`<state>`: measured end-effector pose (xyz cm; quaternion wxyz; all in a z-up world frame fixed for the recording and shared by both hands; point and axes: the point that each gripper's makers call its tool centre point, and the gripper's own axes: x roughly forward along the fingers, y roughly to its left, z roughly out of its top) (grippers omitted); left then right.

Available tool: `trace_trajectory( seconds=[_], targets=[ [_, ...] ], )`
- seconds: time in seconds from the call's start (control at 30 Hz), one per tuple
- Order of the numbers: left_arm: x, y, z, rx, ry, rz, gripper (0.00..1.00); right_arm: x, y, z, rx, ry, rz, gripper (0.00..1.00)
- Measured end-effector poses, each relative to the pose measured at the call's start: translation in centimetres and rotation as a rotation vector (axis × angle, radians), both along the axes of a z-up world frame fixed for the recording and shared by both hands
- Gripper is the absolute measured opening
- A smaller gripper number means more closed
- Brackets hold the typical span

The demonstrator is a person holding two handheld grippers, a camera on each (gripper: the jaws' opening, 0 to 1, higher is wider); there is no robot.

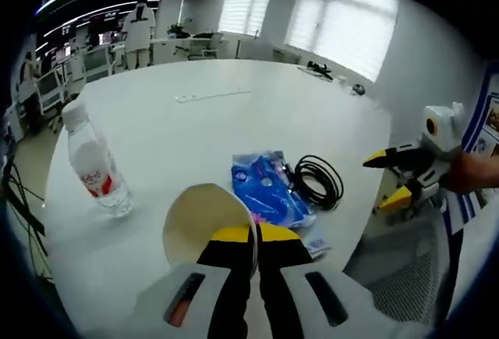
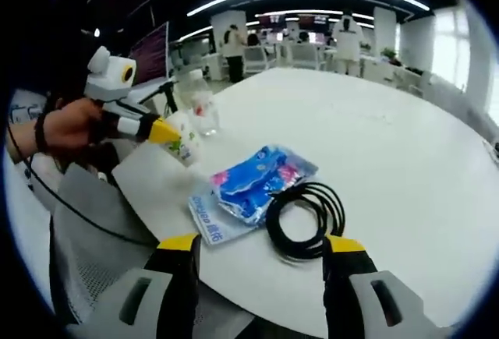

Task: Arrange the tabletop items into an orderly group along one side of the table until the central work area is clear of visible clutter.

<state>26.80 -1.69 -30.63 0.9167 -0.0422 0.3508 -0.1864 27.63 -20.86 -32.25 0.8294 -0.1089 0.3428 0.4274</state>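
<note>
Your left tongs [image 1: 256, 239] are clamped on the rim of a paper cup [image 1: 204, 222], their yellow tips pressed together over its edge; in the right gripper view you see them [image 2: 176, 133] holding that cup [image 2: 185, 143] up near the tabletop's near edge. Your right tongs [image 2: 261, 247] stand wide apart with nothing between them, hovering just short of the black cable coil [image 2: 306, 220]; in the left gripper view they [image 1: 388, 177] sit off the tabletop's edge, over a mesh chair [image 1: 405, 269], jaws spread.

On the white round tabletop [image 1: 234, 121] a blue packet [image 1: 269, 188] lies flat, with the cable coil [image 1: 318, 181] touching its side. In the right gripper view the packet [image 2: 253, 183] partly overhangs a printed card beneath it. A water bottle [image 1: 95, 164] with a red label stands upright, well apart from the packet; in the right gripper view it [image 2: 203, 113] rises just behind the cup. Farther back a thin white strip [image 1: 210, 96] rests on the tabletop. People stand among desks in the background.
</note>
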Motion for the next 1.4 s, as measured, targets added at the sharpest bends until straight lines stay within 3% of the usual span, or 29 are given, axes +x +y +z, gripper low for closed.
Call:
trace_trajectory(
  seconds=[0.27, 0.63, 0.83, 1.1, 1.4],
  targets=[
    [0.3, -0.1, -0.8, 0.051, 0.016, -0.02, 0.0, -0.2, -0.1, 1.0, 0.068, 0.024, -0.07, 0.64],
    [1.2, 0.5, -2.8, 0.236, 0.065, -0.096, 0.0, -0.1, -1.1, 1.4, 0.087, 0.024, -0.121, 0.63],
    [1.5, 1.3, -4.8, 0.295, 0.089, -0.113, 0.0, -0.5, -1.9, 1.2, 0.085, 0.033, -0.148, 0.62],
    [2.0, 2.2, -6.0, 0.4, 0.11, -0.152, 0.0, -0.5, -2.3, 0.9, 0.093, 0.048, -0.181, 0.62],
    [2.8, 2.4, -6.1, 0.438, 0.117, -0.159, 0.0, 0.2, -2.5, 1.3, 0.098, 0.047, -0.195, 0.62]
  ],
)
